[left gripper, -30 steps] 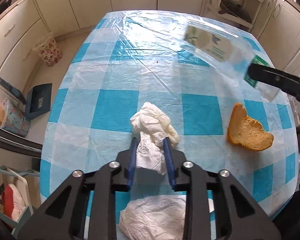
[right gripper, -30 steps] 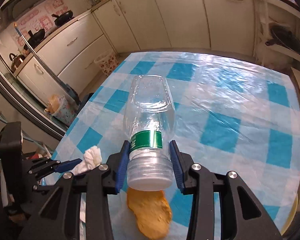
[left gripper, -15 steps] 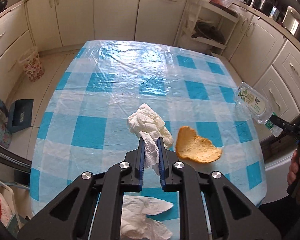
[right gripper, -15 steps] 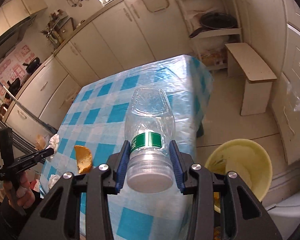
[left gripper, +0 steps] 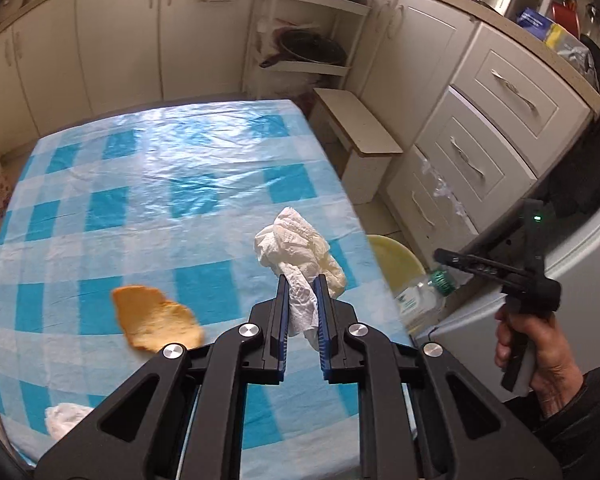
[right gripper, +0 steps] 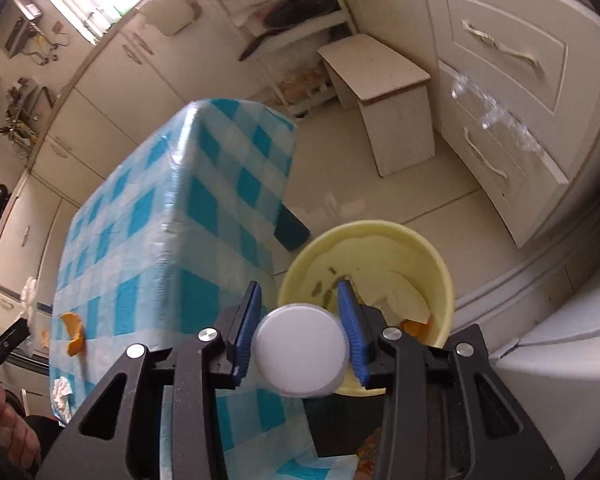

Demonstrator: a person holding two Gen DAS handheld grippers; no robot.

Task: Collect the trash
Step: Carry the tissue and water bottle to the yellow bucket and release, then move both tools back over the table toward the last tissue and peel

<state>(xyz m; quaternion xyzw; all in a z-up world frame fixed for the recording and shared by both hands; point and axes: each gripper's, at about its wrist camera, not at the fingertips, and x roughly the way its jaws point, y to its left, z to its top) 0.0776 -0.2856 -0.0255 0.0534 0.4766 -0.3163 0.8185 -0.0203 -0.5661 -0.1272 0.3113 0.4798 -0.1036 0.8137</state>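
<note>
Checked blue-and-white surface [left gripper: 148, 200], kitchen cabinets behind.
My left gripper [left gripper: 300, 280] pinched a crumpled tissue [left gripper: 296, 248]; my right gripper [right gripper: 300, 304] clamped a green-labelled bottle [right gripper: 300, 350], its writing unreadable.

Bottle [right gripper: 300, 354] body hidden behind its own cap; bin [left gripper: 396, 260] mostly behind table edge [left gripper: 364, 232].

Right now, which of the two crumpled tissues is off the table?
The crumpled tissue pinched in the left hand-held gripper is lifted clear. The other tissue lies on the checked tablecloth at its near left corner.
</note>
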